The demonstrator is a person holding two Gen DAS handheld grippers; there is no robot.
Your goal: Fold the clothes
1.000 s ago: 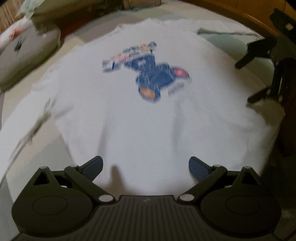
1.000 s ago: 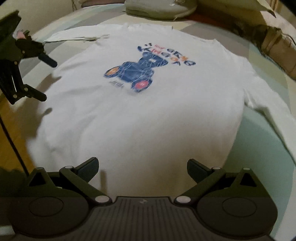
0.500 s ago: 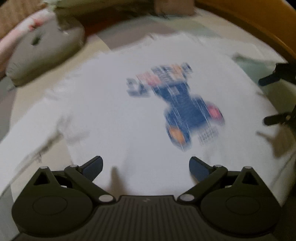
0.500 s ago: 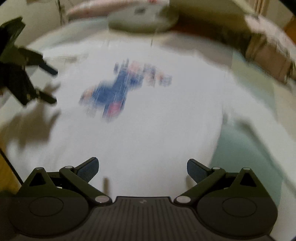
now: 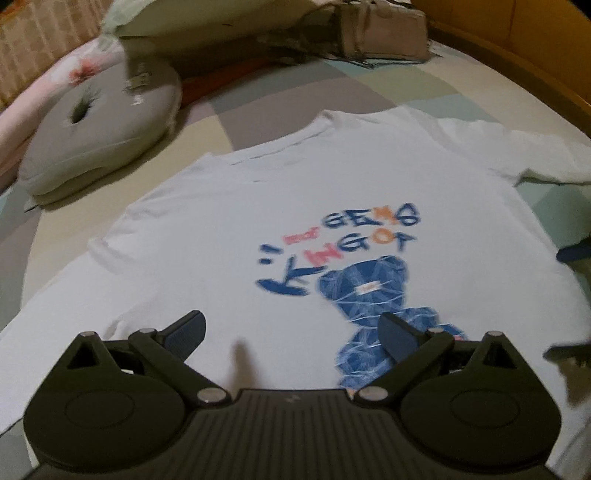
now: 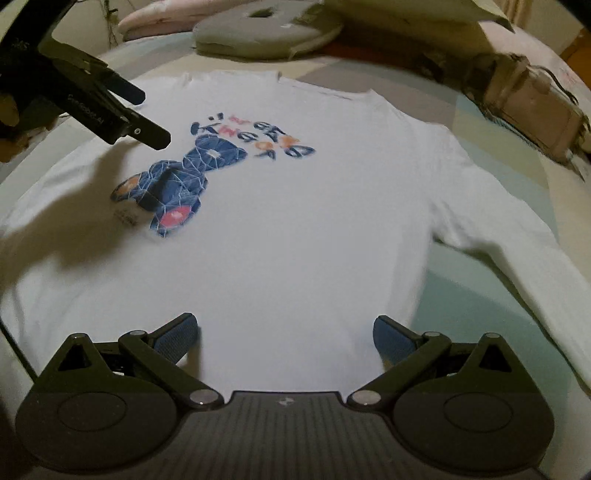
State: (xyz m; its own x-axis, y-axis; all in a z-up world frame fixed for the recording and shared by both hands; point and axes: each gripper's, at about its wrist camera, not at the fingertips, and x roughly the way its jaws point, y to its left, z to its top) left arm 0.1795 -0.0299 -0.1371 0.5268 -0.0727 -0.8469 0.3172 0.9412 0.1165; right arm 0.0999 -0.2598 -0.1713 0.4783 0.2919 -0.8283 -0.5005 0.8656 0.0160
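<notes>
A white long-sleeved shirt (image 5: 221,240) with a blue bear print and coloured lettering lies flat, front up, on the bed, its collar at the far end. My left gripper (image 5: 291,328) hovers open over the chest, near the bear print, holding nothing. The right wrist view shows the shirt (image 6: 314,240) with its right sleeve trailing off to the right. My right gripper (image 6: 284,332) is open above the lower body of the shirt, empty. The left gripper (image 6: 151,116) shows at the upper left there, fingers spread above the print.
A round grey cushion (image 5: 99,125) and a pink flowered pillow (image 5: 44,92) lie beyond the collar at the left. A beige bag (image 5: 384,29) sits at the head of the bed. A wooden bed frame (image 5: 517,48) curves along the right side.
Both grippers have moved forward over the shirt towards the collar. The left one now sits over the bear print. Both stayed open.
</notes>
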